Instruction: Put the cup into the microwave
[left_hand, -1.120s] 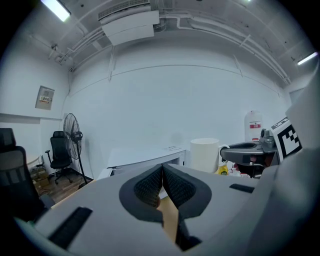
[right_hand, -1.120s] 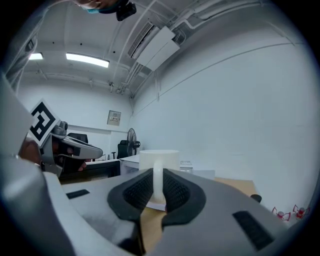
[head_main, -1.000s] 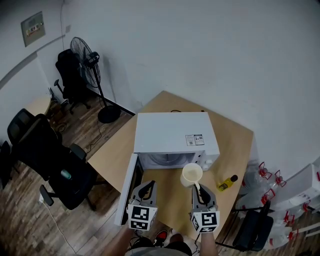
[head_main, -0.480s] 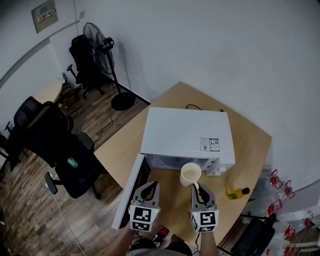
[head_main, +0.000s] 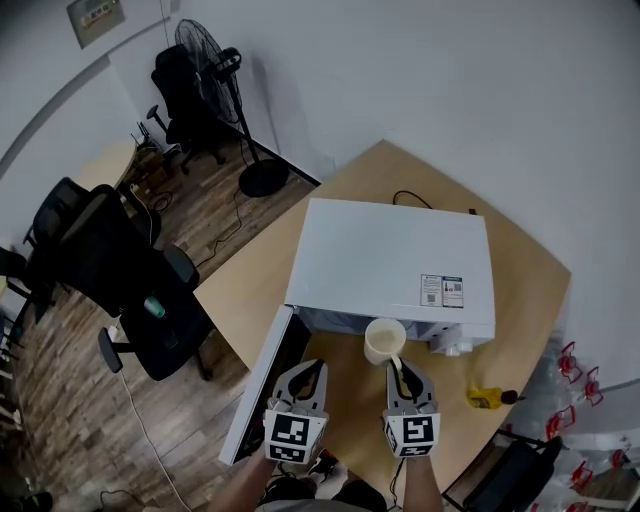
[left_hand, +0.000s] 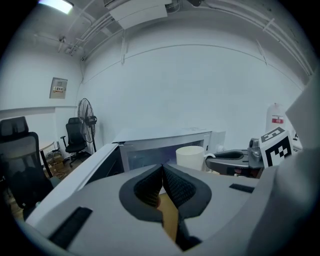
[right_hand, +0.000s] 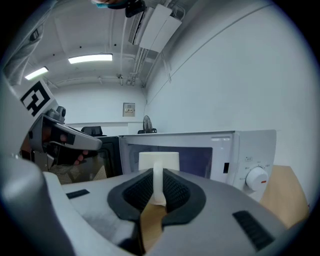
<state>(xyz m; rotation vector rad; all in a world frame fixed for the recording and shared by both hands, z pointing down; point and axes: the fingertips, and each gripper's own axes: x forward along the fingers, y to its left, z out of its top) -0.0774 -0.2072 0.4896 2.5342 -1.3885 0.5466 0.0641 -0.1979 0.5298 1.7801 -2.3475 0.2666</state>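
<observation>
Right gripper: jaws pinched on the cup's handle. That leaves the cup upright out front, its body clear of the pads. We hold it in the air just before the microwave opening, over the table, not yet inside. The door hangs wide open on the left, so the way in looks clear. Left gripper: jaws pressed together, nothing between them. It sits beside the door, we'd guess kept out of the way or ready to close it. A yellow bottle lies off right, well clear.
</observation>
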